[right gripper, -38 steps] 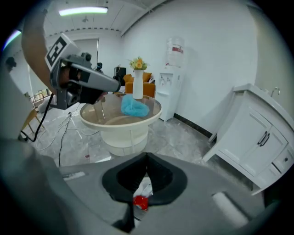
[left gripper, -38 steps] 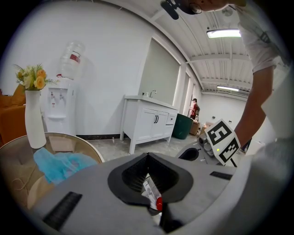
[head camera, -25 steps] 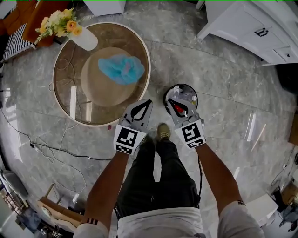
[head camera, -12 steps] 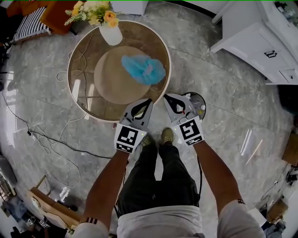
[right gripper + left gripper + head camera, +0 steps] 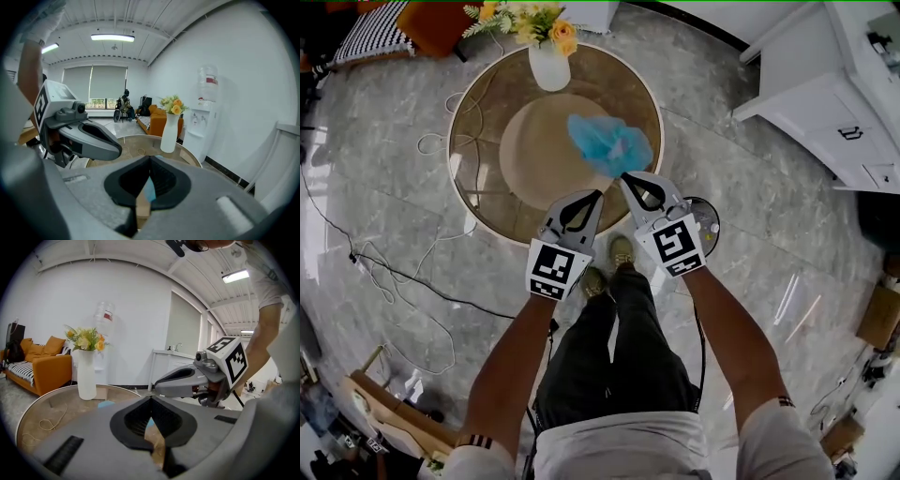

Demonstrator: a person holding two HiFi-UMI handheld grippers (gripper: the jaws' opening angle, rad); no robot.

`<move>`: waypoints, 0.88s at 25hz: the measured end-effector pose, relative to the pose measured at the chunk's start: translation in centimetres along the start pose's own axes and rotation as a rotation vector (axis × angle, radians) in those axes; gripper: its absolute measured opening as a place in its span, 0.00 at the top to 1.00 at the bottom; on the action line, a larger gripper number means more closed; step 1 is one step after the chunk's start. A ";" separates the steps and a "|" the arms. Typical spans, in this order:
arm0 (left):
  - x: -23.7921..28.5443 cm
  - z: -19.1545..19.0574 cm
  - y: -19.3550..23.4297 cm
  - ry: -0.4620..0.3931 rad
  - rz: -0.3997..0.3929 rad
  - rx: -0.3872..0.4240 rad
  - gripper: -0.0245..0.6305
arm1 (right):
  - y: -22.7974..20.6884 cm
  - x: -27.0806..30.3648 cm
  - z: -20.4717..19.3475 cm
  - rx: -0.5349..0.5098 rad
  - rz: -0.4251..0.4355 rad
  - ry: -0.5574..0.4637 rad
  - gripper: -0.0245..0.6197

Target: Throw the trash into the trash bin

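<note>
While both tools reach over the near edge of the round glass tabletop [image 5: 478, 159], each has its jaws pressed together w/ nothing clamped. L tool [image 5: 592, 195] sits just left of R tool [image 5: 626, 178], tips near each other but apart. Crumpled blue trash [image 5: 609, 145] lies on the tabletop right ahead of R tool's tip, at or touching its near edge; can't tell which. White vase [image 5: 548, 67] w/ flowers [image 5: 525, 17] stands farther ahead, beyond L tool. Black trash bin [image 5: 707, 217] is on the floor [image 5: 750, 253] just right of R tool, partly hidden behind it.
</note>
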State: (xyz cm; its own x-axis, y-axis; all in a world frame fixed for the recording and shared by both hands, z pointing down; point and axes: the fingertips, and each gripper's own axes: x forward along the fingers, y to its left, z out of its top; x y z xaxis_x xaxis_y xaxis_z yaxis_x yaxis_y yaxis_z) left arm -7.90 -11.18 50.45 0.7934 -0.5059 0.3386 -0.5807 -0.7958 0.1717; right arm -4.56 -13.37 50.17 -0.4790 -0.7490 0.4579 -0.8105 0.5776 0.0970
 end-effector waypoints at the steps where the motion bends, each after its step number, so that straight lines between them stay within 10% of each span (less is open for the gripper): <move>1: 0.1 0.0 0.3 0.001 0.004 -0.004 0.96 | -0.2 0.5 0.0 -0.006 0.006 0.007 0.96; 22: 5.5 -2.7 7.5 0.088 0.086 -0.048 0.96 | -2.5 10.2 -5.2 -0.100 0.146 0.193 0.90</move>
State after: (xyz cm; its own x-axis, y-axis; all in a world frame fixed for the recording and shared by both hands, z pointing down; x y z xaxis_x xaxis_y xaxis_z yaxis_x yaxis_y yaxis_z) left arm -8.39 -19.06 56.10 0.7226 -0.5386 0.4334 -0.6554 -0.7331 0.1818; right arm -5.65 -20.75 59.14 -0.5079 -0.5849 0.6325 -0.6952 0.7118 0.0999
